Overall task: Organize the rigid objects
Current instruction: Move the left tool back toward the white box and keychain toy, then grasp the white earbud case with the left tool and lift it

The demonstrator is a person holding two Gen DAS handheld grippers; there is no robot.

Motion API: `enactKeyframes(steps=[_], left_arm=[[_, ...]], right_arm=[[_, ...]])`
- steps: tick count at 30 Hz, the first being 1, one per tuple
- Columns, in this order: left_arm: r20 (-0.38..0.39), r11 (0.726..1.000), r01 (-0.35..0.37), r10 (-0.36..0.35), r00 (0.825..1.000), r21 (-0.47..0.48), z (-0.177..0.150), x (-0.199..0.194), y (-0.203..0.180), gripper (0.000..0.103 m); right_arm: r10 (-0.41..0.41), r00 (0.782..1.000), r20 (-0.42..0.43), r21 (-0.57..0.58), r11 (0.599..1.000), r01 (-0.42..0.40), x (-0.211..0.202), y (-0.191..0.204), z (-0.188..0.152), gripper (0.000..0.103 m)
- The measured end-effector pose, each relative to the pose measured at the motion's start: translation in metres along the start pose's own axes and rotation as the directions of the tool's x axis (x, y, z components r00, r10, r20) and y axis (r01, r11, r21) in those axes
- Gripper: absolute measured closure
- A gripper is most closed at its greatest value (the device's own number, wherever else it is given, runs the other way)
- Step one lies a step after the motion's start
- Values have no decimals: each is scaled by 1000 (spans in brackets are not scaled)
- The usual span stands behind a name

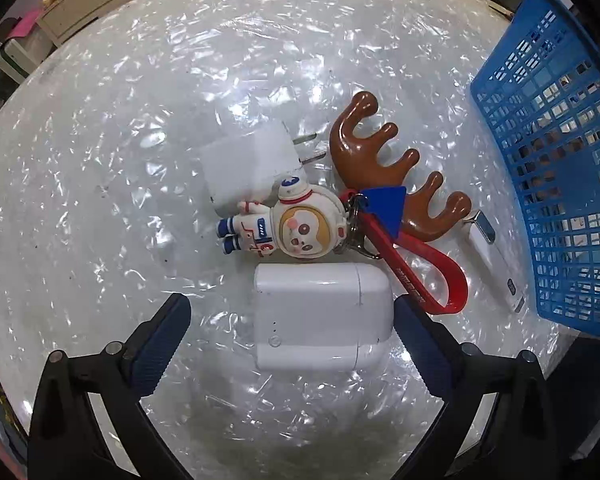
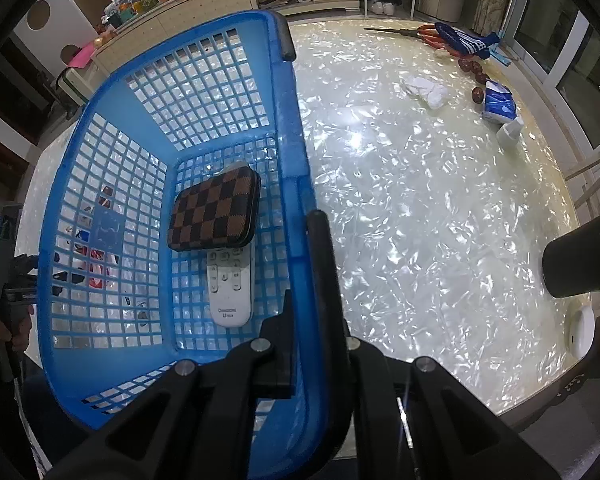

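While the right gripper [image 2: 306,280] stands clamped on the near rim of the blue basket [image 2: 296,168], which holds a checkered case [image 2: 214,210] on a remote [image 2: 230,284], the left gripper [image 1: 292,316] hangs spread around the white power bank [image 1: 320,316] on the table [image 1: 120,200].

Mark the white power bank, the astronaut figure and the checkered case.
white power bank [image 1: 320,316], left wrist view, top face
astronaut figure [image 1: 284,222], left wrist view, helmet
checkered case [image 2: 214,210], right wrist view, lid centre
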State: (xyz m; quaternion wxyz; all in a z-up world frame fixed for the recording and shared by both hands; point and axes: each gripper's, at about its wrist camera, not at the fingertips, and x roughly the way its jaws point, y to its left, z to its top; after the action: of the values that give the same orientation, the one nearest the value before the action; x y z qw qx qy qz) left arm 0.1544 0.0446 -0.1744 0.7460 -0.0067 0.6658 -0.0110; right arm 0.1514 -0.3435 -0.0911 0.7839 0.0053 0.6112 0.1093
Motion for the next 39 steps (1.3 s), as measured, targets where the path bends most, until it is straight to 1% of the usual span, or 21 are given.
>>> enactKeyframes(steps=[4, 7, 9, 11, 13, 17, 22, 32, 33, 35, 37, 39], left_arm=[[-14, 999, -15, 15, 1000, 31, -1, 12, -9, 7], [-1, 1000, -14, 14, 1000, 16, 0, 14, -7, 12], [4, 1000, -14, 14, 1000, 15, 3, 14, -11, 19], [2, 1000, -13, 13, 1000, 9, 6, 10, -11, 30], [-16, 1000, -11, 11, 1000, 10, 10, 7, -5, 30], [-11, 1000, -4, 4, 1000, -7, 6, 5, -4, 30], [14, 999, 33, -32, 999, -37, -16, -5, 3, 31], [120, 999, 42, -40, 992, -16, -34, -62, 8, 31], [138, 999, 49, -47, 989, -17, -35, -71, 9, 31], [168, 998, 64, -60, 984, -15, -41, -86, -3, 31], [206, 998, 68, -67, 976, -1, -42, -104, -11, 31], [231, 997, 71, -75, 970, 24, -50, -124, -17, 31]], right_arm=[[0, 1000, 0, 1, 1000, 0, -1, 0, 0, 97], [-1, 1000, 0, 0, 1000, 1, -2, 0, -1, 97], [-1, 1000, -1, 0, 1000, 1, -2, 0, -2, 97], [-1, 1000, -1, 0, 1000, 1, -2, 0, -2, 97], [1, 1000, -1, 1, 1000, -1, -2, 0, -3, 97], [3, 1000, -1, 2, 1000, -3, -2, -1, -2, 97], [3, 1000, -3, -1, 1000, -3, -3, -1, -4, 97], [10, 1000, -4, 6, 1000, -10, -6, -4, -10, 97], [10, 1000, -5, 6, 1000, -10, -5, -4, -10, 98], [7, 1000, -4, 4, 1000, -7, -6, -4, -11, 98], [6, 1000, -2, 1, 1000, -6, -6, -3, -10, 98], [3, 1000, 0, -1, 1000, -3, -6, -3, -11, 98]])
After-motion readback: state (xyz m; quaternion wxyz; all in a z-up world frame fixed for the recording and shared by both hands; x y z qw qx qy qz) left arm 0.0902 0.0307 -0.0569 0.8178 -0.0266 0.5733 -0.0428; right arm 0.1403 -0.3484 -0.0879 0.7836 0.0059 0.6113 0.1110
